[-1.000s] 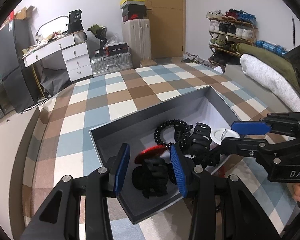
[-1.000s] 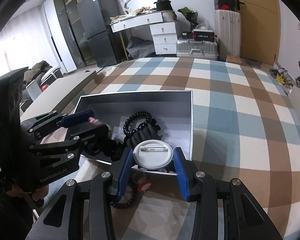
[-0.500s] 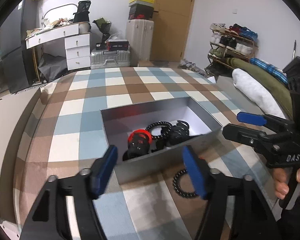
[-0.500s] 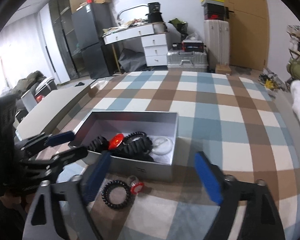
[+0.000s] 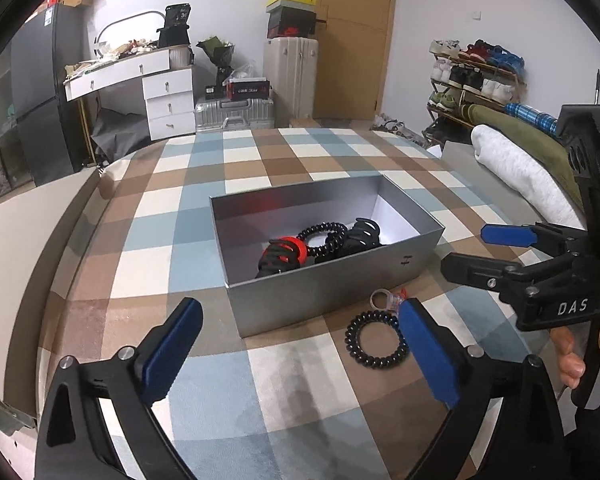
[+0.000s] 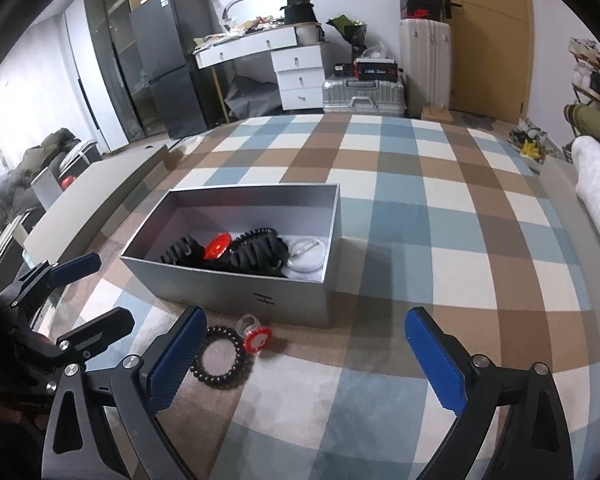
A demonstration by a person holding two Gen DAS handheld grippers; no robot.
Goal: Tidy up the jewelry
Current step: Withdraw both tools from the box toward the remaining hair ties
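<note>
We held both grippers above the checked cloth (image 5: 260, 152), angled down toward the grey box (image 5: 324, 292). The left gripper (image 5: 300, 344) had its jaws wide and opening further, nothing between the pads; the box's near corner sat just beyond the gap. The right gripper (image 6: 304, 356) was likewise wide and opening, holding nothing, with bare cloth between its fingers and the box wall (image 6: 236, 288) just ahead of the tips. In the box we noted black claw clips (image 6: 260, 254), a red clip (image 6: 217, 246), a black coil tie (image 5: 324, 234) and a white round badge (image 6: 306, 258) at the end nearer the right gripper. Outside the box, on the cloth, lay a second coil tie (image 6: 220, 360), touching or just behind the right gripper's left fingertip (image 6: 188, 328), and a clear ring with a red top (image 6: 256, 338) just beside that tie, between it and the box. From the left wrist the same tie (image 5: 376, 340) sat just inside the left gripper's right finger (image 5: 424, 344).
</note>
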